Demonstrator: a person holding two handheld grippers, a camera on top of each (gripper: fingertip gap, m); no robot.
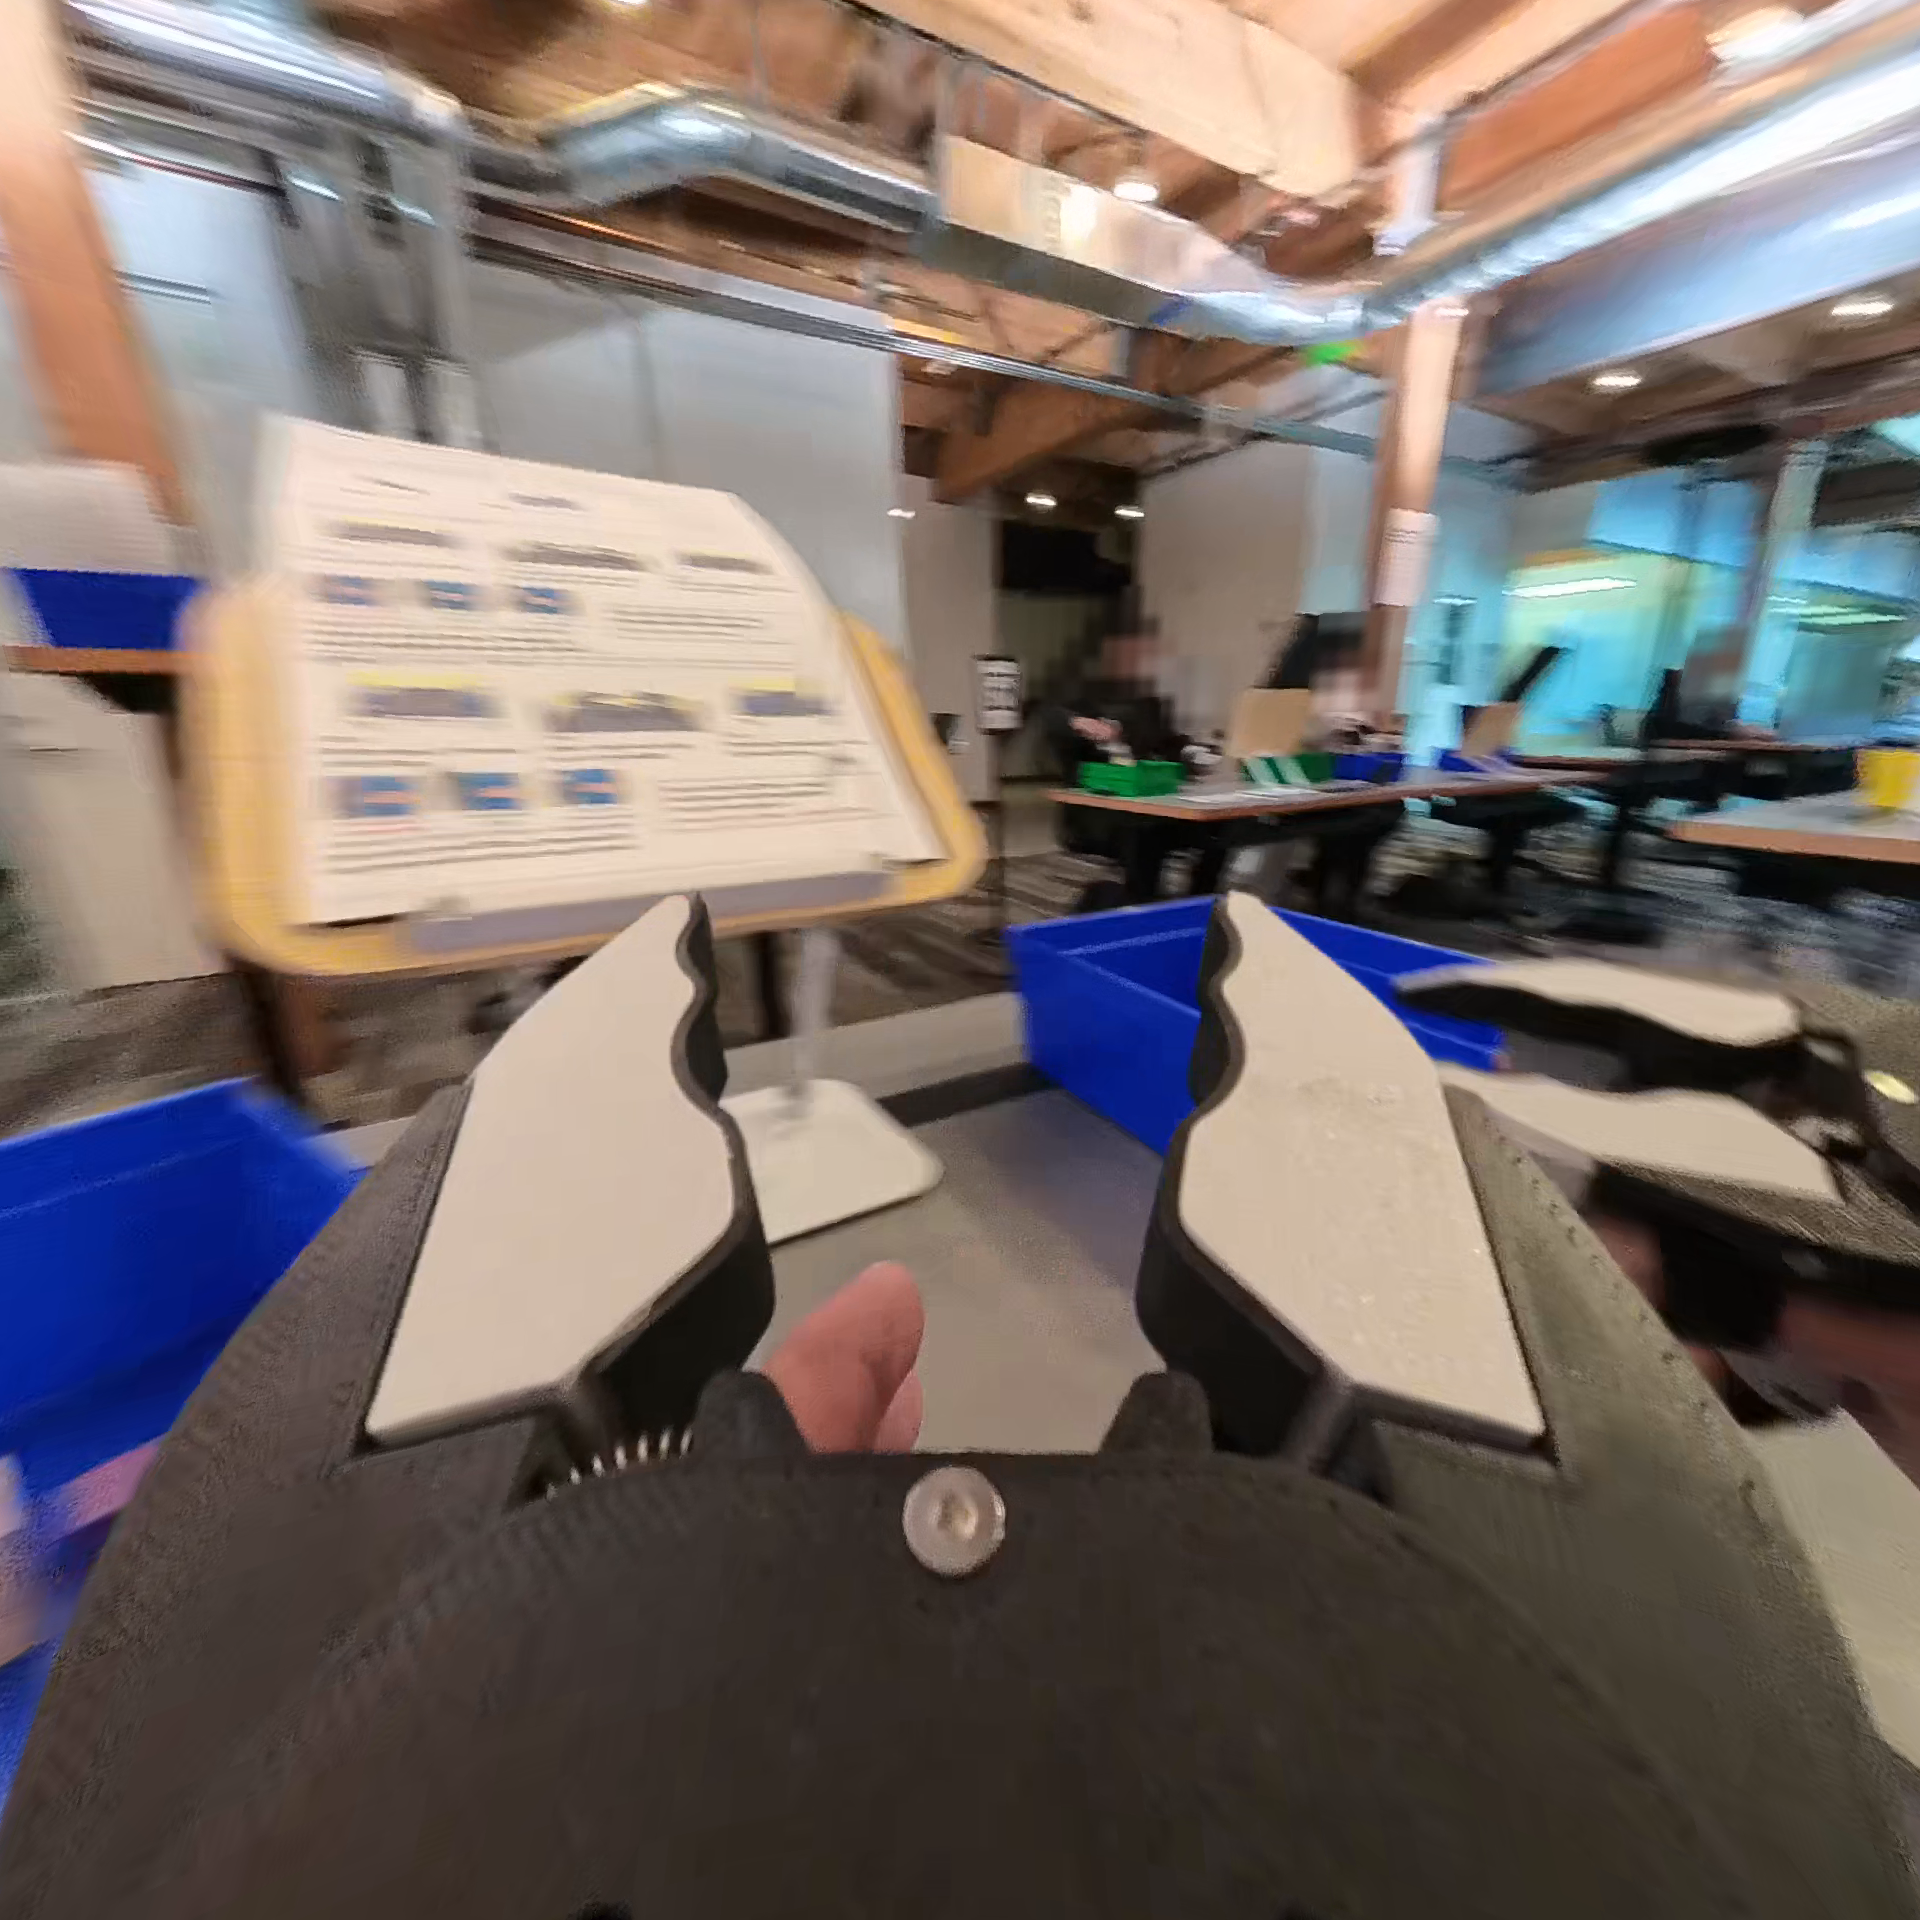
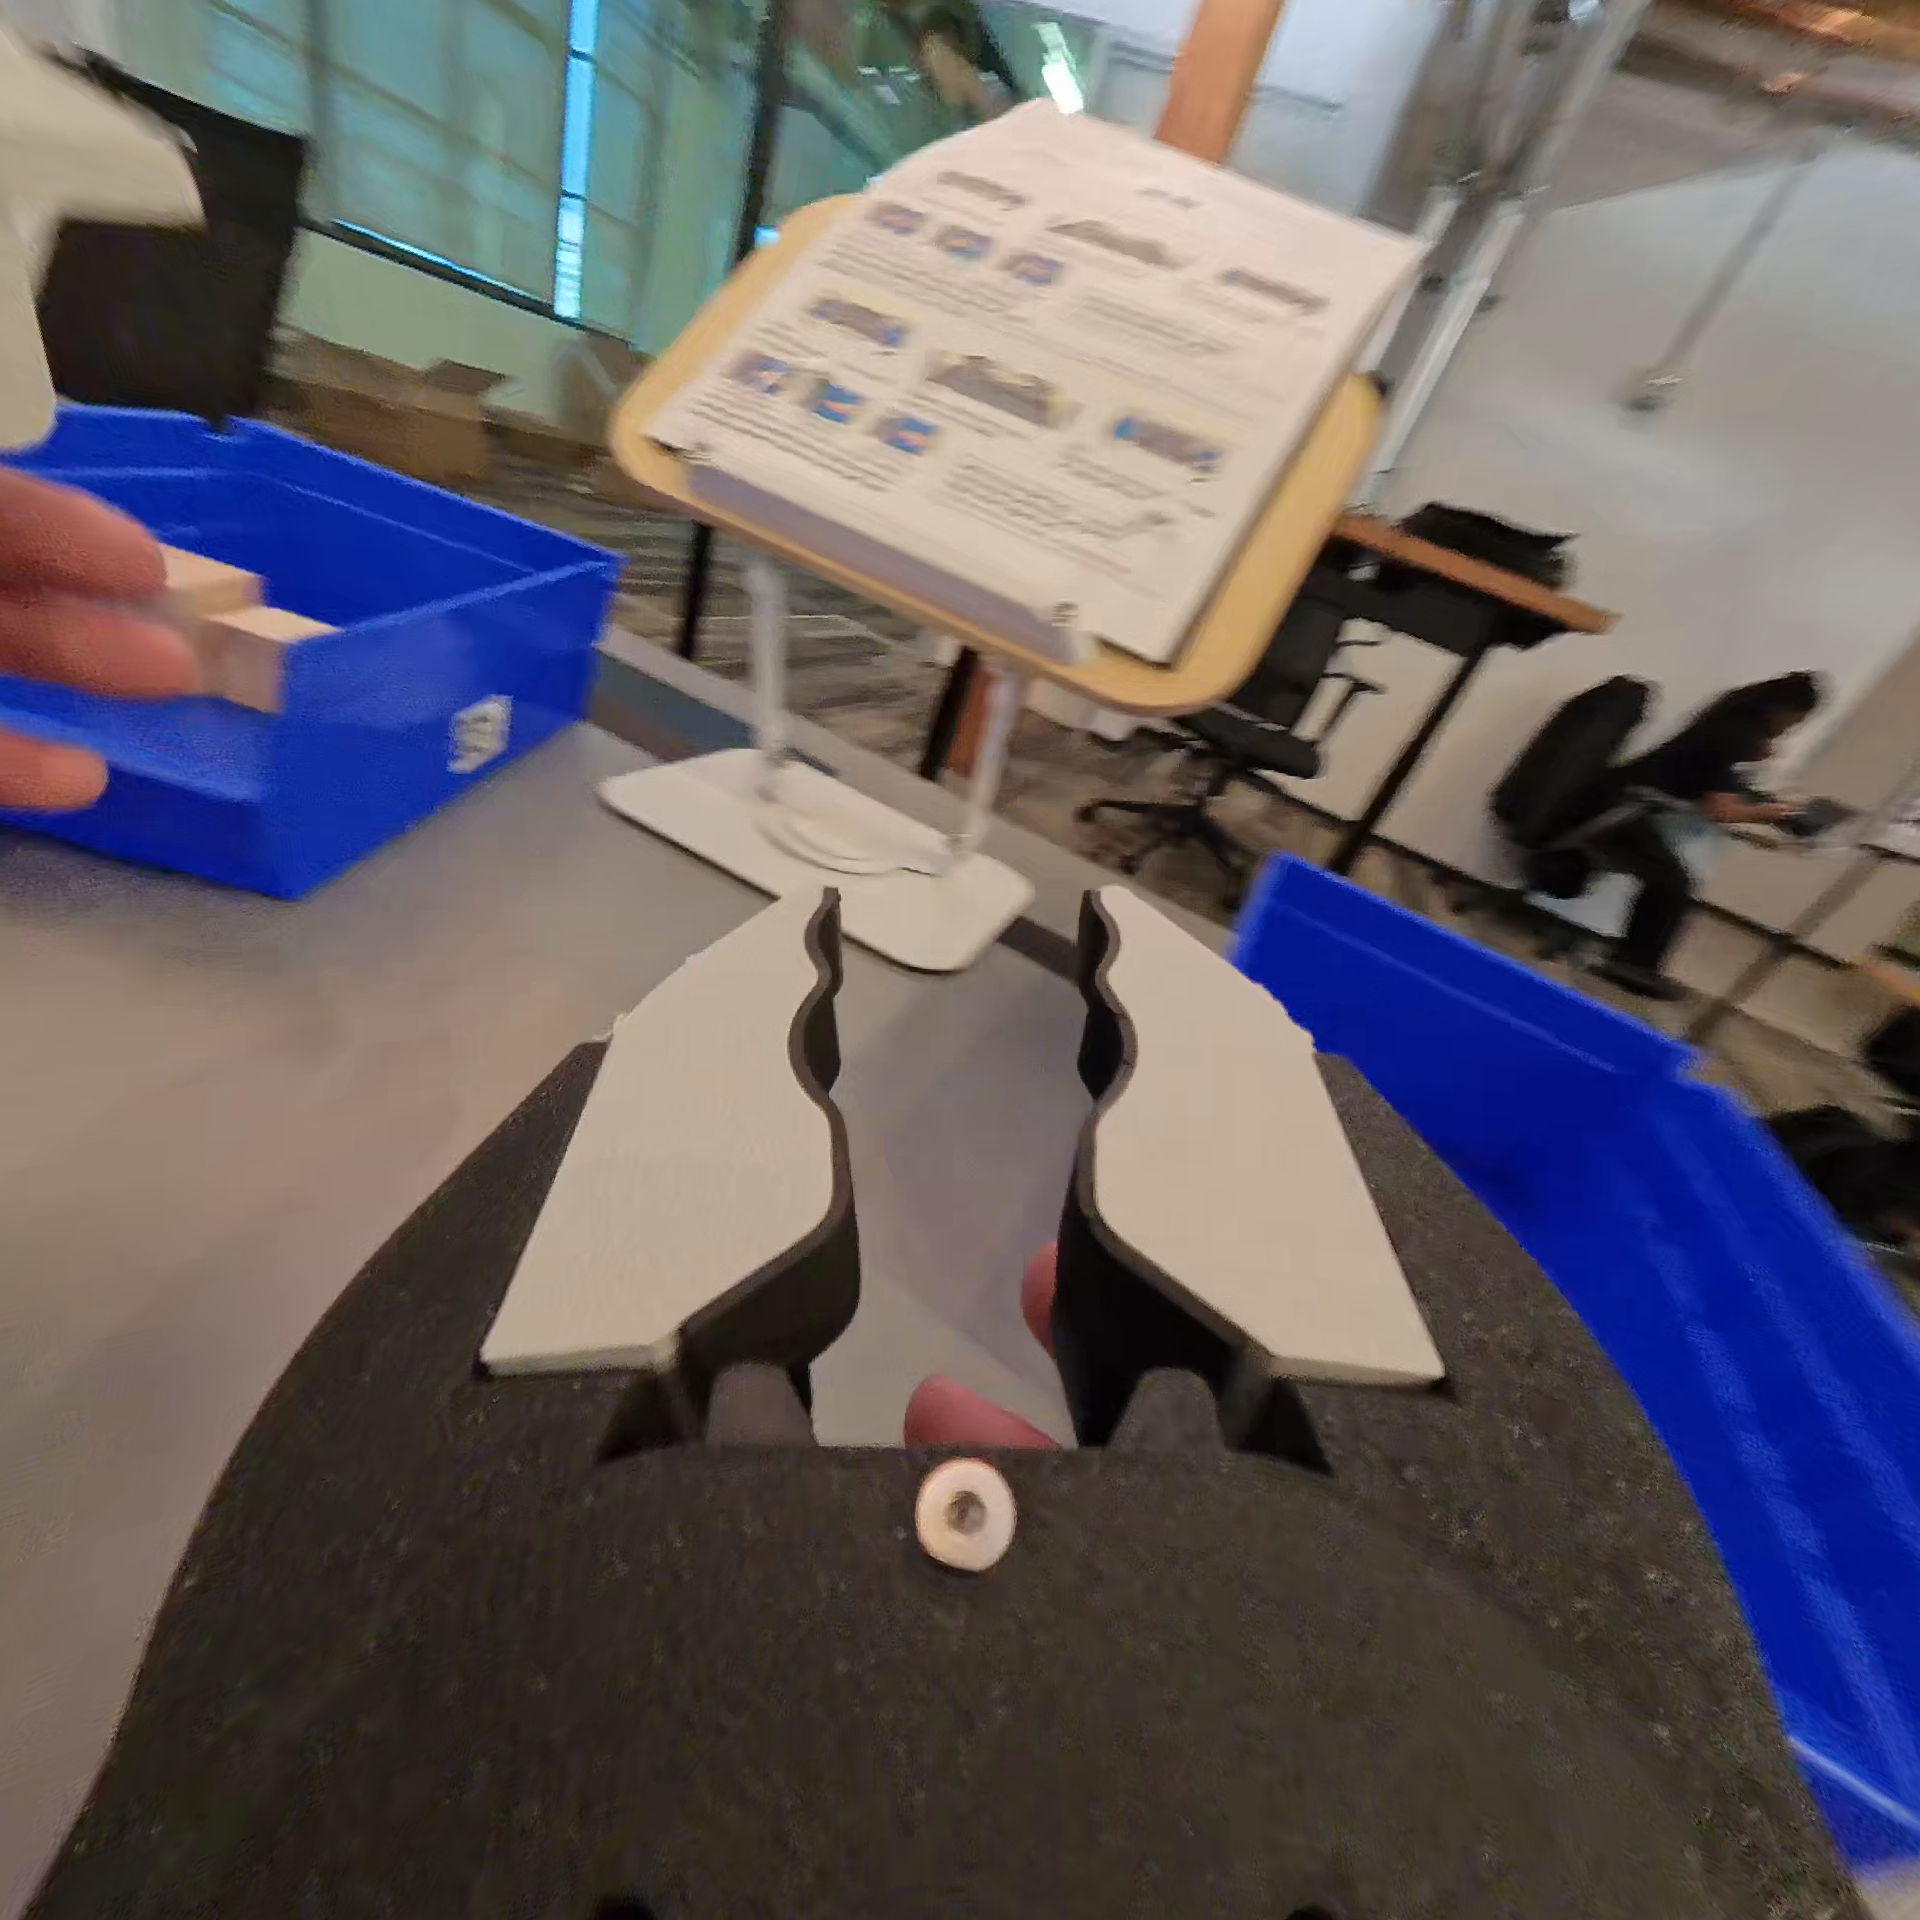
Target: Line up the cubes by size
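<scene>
The right gripper (image 2: pixel 956 935) hangs with jaws apart and bare above the grey table (image 2: pixel 260 1091), facing a document stand (image 2: pixel 997 416) between two blue bins (image 2: pixel 395 665).

Instruction sheet (image 2: pixel 1039 364) on stand: print was too blurred to read.
Bin (image 2: pixel 343 727) left of stand: white label (image 2: pixel 480 732) was unreadable.

A paper-laden stand (image 2: pixel 997 416) rises between two blue bins (image 2: pixel 416 665) on the table (image 2: pixel 260 1039).

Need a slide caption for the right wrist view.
Right gripper, jaws open and empty, above grey table between two blue bins.
</scene>
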